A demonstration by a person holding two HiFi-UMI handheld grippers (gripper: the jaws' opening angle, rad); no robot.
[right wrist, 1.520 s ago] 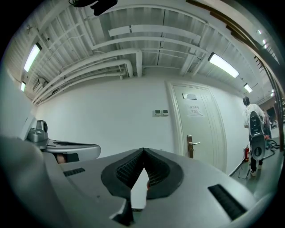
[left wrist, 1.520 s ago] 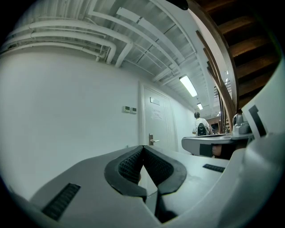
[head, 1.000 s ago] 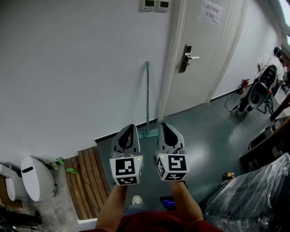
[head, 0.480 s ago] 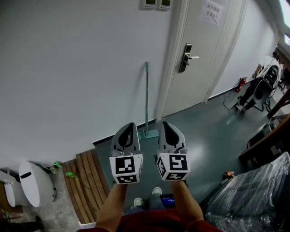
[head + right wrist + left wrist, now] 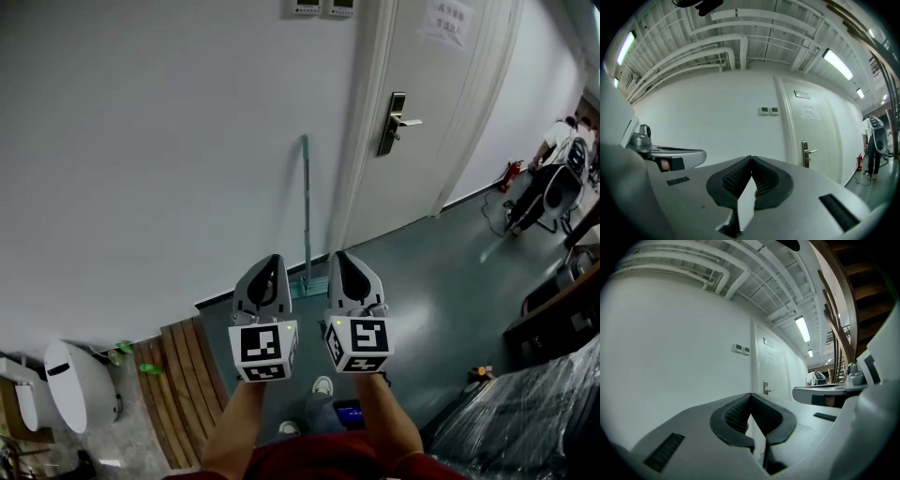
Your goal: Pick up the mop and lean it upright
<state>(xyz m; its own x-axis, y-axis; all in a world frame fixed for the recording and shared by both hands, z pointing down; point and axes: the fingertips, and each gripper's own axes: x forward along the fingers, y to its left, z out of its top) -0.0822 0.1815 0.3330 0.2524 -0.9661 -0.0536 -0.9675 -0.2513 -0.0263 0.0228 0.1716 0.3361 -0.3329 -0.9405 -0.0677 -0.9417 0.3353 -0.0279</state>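
The mop (image 5: 306,206) is seen standing upright, its pale green handle leaned against the white wall (image 5: 159,141) just left of the door frame. Its flat head is set on the grey-green floor (image 5: 431,281) at the wall's foot and is partly hidden behind the claws. The white door (image 5: 427,84) is shut, with a metal lever handle (image 5: 398,120) on it, and two small control panels (image 5: 319,7) are fixed to the wall above the mop.

Both claws are held level and side by side, pointed toward the mop and apart from it. The left claw (image 5: 270,264) is brought fully together, its ribbed pads (image 5: 740,411) touching at the tips with nothing between them. The right claw (image 5: 340,260) is likewise closed tip to tip and empty, as is shown in the right gripper view (image 5: 751,159).

Wooden slats (image 5: 178,370) are laid on the floor to the left, with a white rounded bin (image 5: 80,386) beside them. A plastic-wrapped bulk (image 5: 525,417) is seen at the lower right.
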